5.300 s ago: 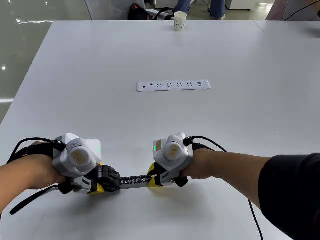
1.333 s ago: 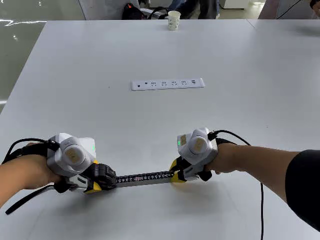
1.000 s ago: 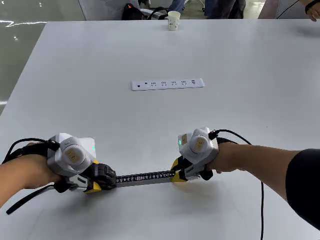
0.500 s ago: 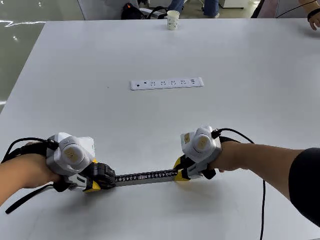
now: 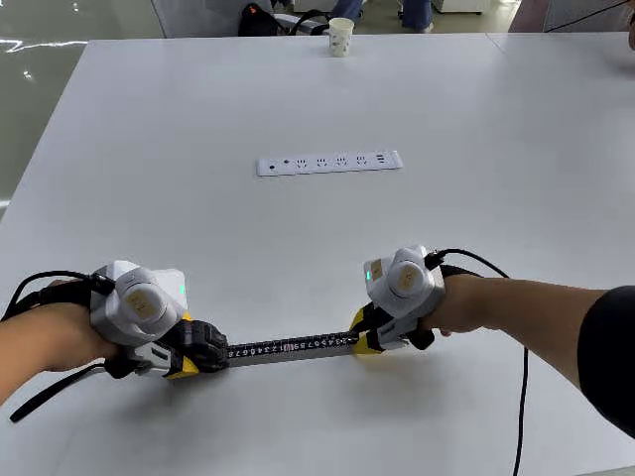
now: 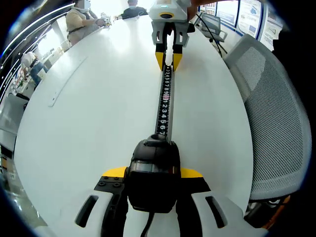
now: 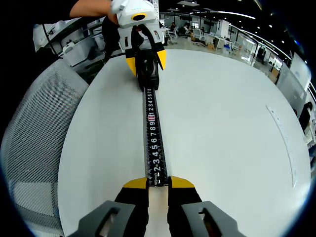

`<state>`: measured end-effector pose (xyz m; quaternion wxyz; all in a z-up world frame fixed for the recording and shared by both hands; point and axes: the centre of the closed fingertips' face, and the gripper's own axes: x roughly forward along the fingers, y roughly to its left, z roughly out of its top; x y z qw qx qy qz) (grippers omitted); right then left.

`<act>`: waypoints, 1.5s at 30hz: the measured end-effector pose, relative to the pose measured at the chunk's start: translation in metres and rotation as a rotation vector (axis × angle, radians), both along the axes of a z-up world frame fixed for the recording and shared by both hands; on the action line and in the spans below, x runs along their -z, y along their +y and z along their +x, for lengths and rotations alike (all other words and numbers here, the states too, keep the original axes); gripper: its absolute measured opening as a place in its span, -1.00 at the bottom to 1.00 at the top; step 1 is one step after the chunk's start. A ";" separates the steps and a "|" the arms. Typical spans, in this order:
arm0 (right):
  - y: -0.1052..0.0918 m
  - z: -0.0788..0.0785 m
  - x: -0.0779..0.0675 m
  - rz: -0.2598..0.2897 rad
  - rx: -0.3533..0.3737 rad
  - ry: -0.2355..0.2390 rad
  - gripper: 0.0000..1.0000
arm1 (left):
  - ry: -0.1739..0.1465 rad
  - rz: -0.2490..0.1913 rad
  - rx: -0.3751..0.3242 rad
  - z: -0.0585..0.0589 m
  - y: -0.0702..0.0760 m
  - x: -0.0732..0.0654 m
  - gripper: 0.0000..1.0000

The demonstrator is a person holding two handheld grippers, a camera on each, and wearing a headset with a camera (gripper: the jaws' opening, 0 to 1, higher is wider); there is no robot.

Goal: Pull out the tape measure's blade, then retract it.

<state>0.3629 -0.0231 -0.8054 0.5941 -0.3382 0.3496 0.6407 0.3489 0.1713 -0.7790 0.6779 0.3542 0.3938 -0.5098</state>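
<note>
My left gripper is shut on the black tape measure case near the table's front edge. The black numbered blade runs from the case rightward, low over the table, to my right gripper, which is shut on the blade's tip. In the right gripper view the case sits far off between the left gripper's yellow-tipped fingers. The left gripper view shows the right gripper's yellow fingers pinching the blade's far end.
A white power strip lies mid-table. At the far edge stands a paper cup. The white table spreads wide around both grippers. A grey mesh chair stands just behind the front edge. A cable trails from the right gripper.
The right gripper has drawn away to the right with the blade's tip, so more blade shows than 5 seconds ago. The left gripper holds the case in place.
</note>
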 end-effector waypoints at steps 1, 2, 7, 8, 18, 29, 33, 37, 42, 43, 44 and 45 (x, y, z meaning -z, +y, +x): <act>-0.001 0.000 0.000 -0.001 0.000 0.000 -0.80 | 0.000 0.000 0.000 -0.001 0.000 0.000 -0.37; -0.001 0.000 0.000 -0.001 0.001 0.000 -0.80 | 0.000 0.000 0.000 0.000 0.000 0.000 -0.37; -0.005 0.001 -0.001 -0.003 0.008 0.001 -0.80 | 0.000 -0.001 -0.001 -0.001 0.000 0.000 -0.37; -0.006 0.001 0.000 -0.003 0.011 0.001 -0.80 | 0.001 -0.001 -0.001 0.000 0.000 0.000 -0.37; -0.013 0.002 0.000 -0.005 0.023 0.007 -0.80 | 0.001 -0.007 0.001 0.002 0.000 0.001 -0.37; -0.023 0.002 -0.001 -0.015 0.021 0.004 -0.80 | -0.002 -0.007 0.000 -0.001 0.002 0.001 -0.37; -0.026 0.003 -0.001 -0.013 0.025 0.006 -0.80 | -0.001 -0.006 0.003 0.000 0.002 0.001 -0.37; -0.027 0.003 -0.001 -0.012 0.024 0.004 -0.80 | 0.001 -0.006 0.004 0.000 0.002 0.001 -0.37; -0.031 0.004 0.000 -0.011 0.033 0.008 -0.80 | 0.004 -0.003 0.006 0.002 0.002 0.003 -0.37; -0.032 0.004 -0.001 -0.012 0.034 0.008 -0.80 | 0.004 -0.003 0.006 0.001 0.003 0.002 -0.37; -0.033 0.005 0.000 -0.012 0.036 0.008 -0.80 | 0.004 -0.003 0.006 0.002 0.002 0.002 -0.37; -0.034 0.005 0.000 -0.011 0.037 0.009 -0.80 | 0.004 -0.002 0.007 0.001 0.003 0.003 -0.37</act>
